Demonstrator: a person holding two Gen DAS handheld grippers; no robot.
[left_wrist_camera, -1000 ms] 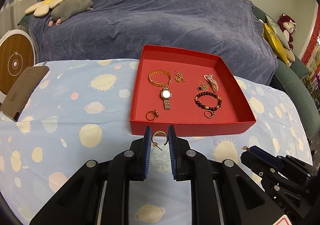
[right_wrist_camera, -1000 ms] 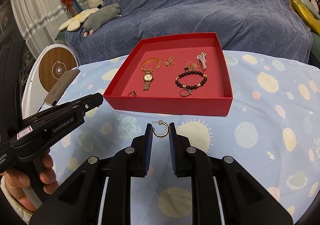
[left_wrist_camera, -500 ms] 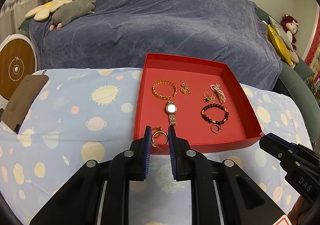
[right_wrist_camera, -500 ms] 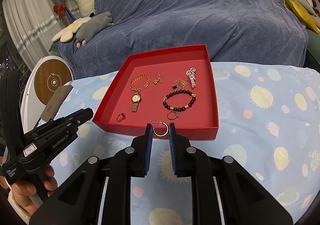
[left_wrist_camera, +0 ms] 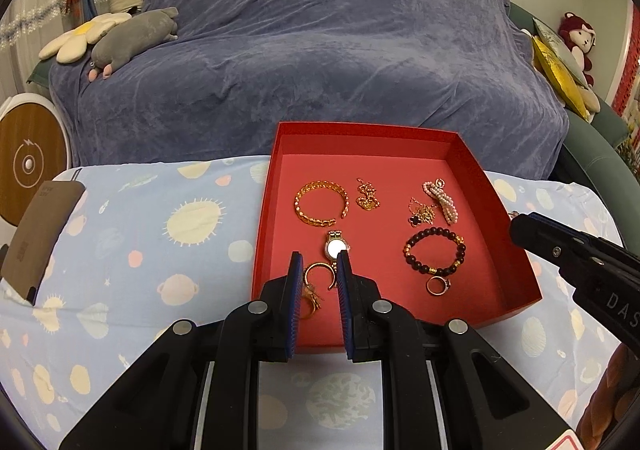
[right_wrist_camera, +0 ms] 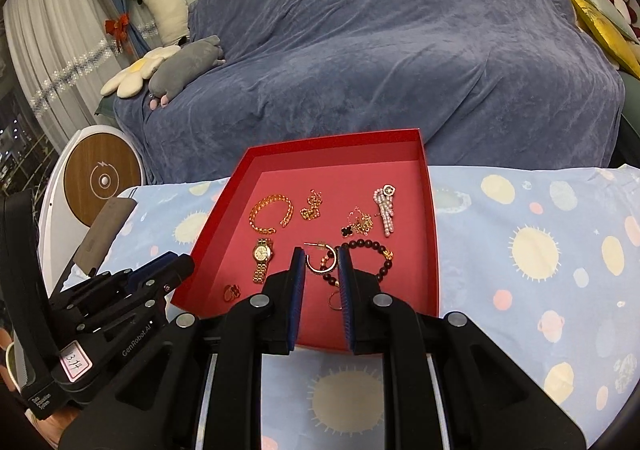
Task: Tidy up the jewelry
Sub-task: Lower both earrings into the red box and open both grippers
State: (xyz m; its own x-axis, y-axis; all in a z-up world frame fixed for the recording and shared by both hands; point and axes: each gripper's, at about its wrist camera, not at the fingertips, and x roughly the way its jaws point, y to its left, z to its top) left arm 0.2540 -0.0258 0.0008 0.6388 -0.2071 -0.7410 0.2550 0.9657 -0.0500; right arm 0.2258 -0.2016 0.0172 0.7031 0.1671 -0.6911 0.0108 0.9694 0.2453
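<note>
The left gripper point(left_wrist_camera: 318, 274) pinches a gold hoop earring point(left_wrist_camera: 319, 274) between its fingers point(left_wrist_camera: 295, 282), held over the red tray's point(left_wrist_camera: 490, 177) near-left corner. The right gripper point(right_wrist_camera: 320, 270) pinches the matching hoop point(right_wrist_camera: 320, 260) over the tray's near middle, above the dark bead bracelet point(right_wrist_camera: 370, 246). Inside the tray lie a gold bangle point(left_wrist_camera: 321, 203), a watch point(right_wrist_camera: 262, 256), chains, a pearl piece point(left_wrist_camera: 440, 199) and rings. The tray sits on the table point(left_wrist_camera: 120, 234).

- Jewelry is crowding the red tray point(right_wrist_camera: 432, 234): a gold bangle point(right_wrist_camera: 272, 214), a watch point(right_wrist_camera: 262, 258) and a beaded bracelet point(right_wrist_camera: 370, 258) are filling its middle, leaving bare floor along the right wall.
- A low tray rim is standing in any level approach.
- The patterned surface point(right_wrist_camera: 540, 250) right of the tray is lying open.
- A brown block point(left_wrist_camera: 40, 234) is occupying the surface's left edge.
</note>
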